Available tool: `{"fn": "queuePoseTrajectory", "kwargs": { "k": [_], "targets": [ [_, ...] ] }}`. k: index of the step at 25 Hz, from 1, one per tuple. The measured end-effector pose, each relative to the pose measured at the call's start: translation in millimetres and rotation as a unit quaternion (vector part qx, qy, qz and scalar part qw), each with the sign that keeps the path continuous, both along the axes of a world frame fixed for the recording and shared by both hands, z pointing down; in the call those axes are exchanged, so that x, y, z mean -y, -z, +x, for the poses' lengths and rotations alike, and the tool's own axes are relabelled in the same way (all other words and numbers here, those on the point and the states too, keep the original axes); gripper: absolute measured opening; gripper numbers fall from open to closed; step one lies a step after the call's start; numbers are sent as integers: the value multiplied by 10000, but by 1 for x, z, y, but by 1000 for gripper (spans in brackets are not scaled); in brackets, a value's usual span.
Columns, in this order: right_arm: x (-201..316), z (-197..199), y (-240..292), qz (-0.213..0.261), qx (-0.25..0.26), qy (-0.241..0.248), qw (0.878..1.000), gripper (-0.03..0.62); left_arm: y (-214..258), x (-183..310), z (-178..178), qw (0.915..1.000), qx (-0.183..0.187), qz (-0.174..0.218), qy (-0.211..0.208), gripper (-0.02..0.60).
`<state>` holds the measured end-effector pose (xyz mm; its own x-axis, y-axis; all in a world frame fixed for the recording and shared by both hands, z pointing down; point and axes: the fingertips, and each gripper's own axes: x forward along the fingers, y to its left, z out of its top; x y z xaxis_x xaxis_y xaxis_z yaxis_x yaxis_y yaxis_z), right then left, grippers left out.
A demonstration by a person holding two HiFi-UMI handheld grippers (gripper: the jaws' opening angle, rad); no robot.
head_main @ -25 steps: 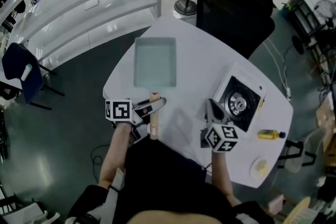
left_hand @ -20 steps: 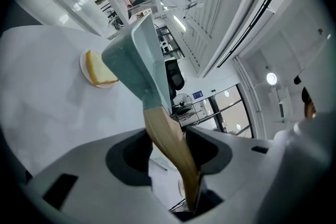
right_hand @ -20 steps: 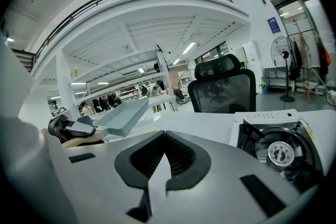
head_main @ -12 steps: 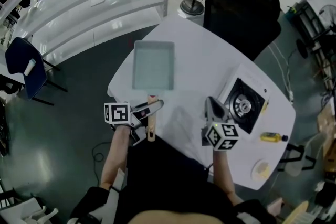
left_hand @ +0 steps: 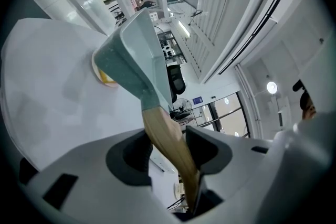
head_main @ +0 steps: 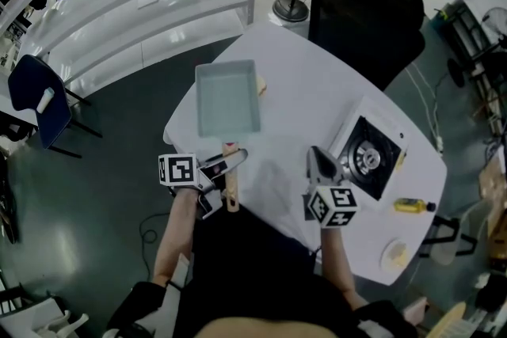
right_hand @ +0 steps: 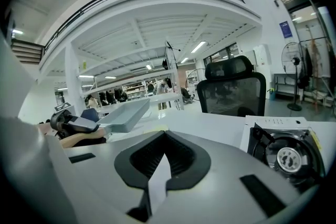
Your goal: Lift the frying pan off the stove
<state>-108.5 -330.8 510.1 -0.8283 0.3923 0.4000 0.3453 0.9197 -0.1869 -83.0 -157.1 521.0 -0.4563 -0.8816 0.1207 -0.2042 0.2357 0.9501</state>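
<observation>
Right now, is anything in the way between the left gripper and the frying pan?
No. The left gripper already has its jaws pinched on the frying pan's wooden handle, so nothing sits between them. The pan is off the stove.

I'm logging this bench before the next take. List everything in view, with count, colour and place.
table: 1, white, centre
frying pan: 1, pale green with a wooden handle, held over the table's left side
stove: 1, black and white, table's right side
bottle: 1, yellow, lying right of the stove
flat thing: 1, yellowish, by the frying pan's far right corner
round thing: 1, pale, table's near right corner
office chair: 1, black, behind the table
fan: 1, black, floor beyond
side chair: 1, blue, floor left
left gripper: 1, grey, shut on the frying pan's handle
right gripper: 1, grey, shut, empty
</observation>
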Motion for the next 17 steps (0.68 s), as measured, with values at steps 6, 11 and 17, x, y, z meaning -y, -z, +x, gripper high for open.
{"fn": "queuePoseTrajectory", "kwargs": {
  "k": [6,11,17],
  "targets": [
    [-3,3,-2,-1,-50,62,10000,6,-4,-4,1,9999,-35,-94,-2,195],
    [-4,3,-3,9,-63,76,10000,6,-9,-8,0,9990,3,-444,-38,195],
    [-4,5,0,26,-64,76,9999,6,8,11,3,9988,-73,463,-102,195]
  ]
}}
